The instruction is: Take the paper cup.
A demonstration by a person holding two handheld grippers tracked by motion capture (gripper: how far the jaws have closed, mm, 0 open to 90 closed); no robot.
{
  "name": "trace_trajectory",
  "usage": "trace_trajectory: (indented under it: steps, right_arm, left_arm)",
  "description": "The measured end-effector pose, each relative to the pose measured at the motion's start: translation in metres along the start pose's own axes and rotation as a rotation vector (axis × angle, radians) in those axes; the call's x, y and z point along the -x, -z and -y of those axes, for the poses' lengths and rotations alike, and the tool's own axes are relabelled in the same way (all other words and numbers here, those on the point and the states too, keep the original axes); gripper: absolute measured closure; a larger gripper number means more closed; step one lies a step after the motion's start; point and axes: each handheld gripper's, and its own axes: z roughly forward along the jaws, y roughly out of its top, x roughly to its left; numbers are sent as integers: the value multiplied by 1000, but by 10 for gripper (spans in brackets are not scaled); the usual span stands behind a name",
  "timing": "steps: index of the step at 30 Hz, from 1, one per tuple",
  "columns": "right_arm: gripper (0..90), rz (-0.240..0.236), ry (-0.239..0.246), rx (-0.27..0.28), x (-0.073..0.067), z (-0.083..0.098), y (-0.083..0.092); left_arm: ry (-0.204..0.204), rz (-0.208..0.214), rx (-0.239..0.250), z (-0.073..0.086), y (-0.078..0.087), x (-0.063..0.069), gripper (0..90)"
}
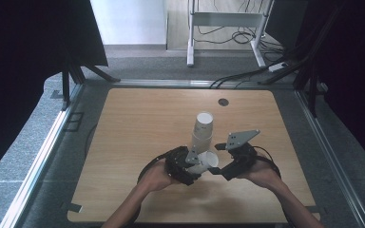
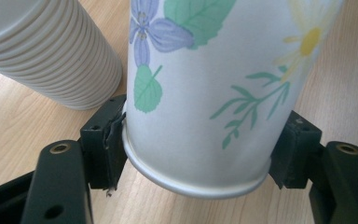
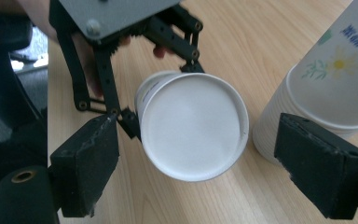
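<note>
Your left gripper (image 1: 190, 167) sits low on the wooden table (image 1: 138, 118), and its jaws are clamped on one flowered paper cup (image 1: 204, 162), pinched near the cup's base. In the left gripper view, that cup (image 2: 205, 98) is squeezed from both sides by the black pads (image 2: 105, 140). It's printed with a purple flower, green leaves and a yellow daisy. The cup is tipped on its side, held just above the tabletop in front of you. From the right gripper view you're looking straight into its white open mouth (image 3: 193, 126).

Just beyond it stands one stack of nested paper cups (image 1: 202, 130), upright near the middle of the table, top cup open to the ceiling. You can count many rims in the left gripper view, where the stack (image 2: 51, 51) sits to the left of the held cup, but they're too tight for an exact number.

Over to your right gripper (image 1: 218, 171): its jaws stand parted with nothing pressed between them. They point at the cup's mouth, pads either side without touching. The stack (image 3: 317, 93) stands close behind the far pad.

One dark round grommet (image 1: 223, 102) sits near the table's far edge, well away from the cups. Beyond the table, one white desk frame (image 1: 228, 28) stands on the carpet among loose cables.
</note>
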Motion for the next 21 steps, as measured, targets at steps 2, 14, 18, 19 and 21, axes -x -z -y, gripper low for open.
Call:
trace_trajectory:
  steps: [2, 14, 18, 19, 21]
  right_arm:
    - [133, -5, 8, -22, 0, 2, 0]
    - [136, -17, 60, -100, -3, 6, -8]
    - [143, -19, 93, -141, -6, 7, -14]
    - [143, -19, 93, -141, -6, 7, -14]
    - [148, -20, 109, -152, -7, 7, -17]
  left_arm:
    - [-15, -2, -17, -3, 1, 0, 311]
    - [-122, -7, -119, -16, 2, 6, 312]
    - [-149, -10, -145, -20, 0, 9, 313]
    - [-149, -10, -145, -20, 0, 9, 313]
    - [-160, -12, -159, -22, -1, 11, 313]
